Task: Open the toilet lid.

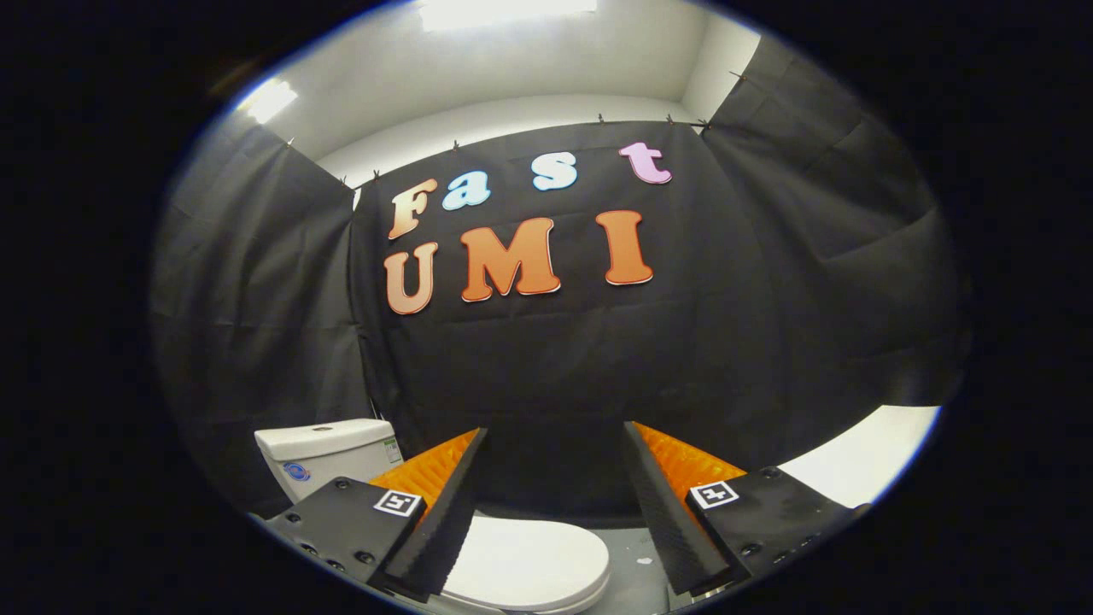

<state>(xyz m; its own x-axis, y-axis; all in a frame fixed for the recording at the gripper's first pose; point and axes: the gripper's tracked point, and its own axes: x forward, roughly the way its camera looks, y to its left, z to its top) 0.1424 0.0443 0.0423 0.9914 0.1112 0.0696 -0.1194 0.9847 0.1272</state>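
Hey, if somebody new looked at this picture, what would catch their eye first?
Probably the gripper, its two fingers spread wide open and holding nothing, with the black cloth wall hanging beyond them. Next, the white ceramic toilet: its closed, glossy white oval lid lies low between the fingers, nearer the left one, not touched by either. Its boxy white tank stands behind the left finger.

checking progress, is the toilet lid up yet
No, the toilet lid lies flat and closed below the open gripper.
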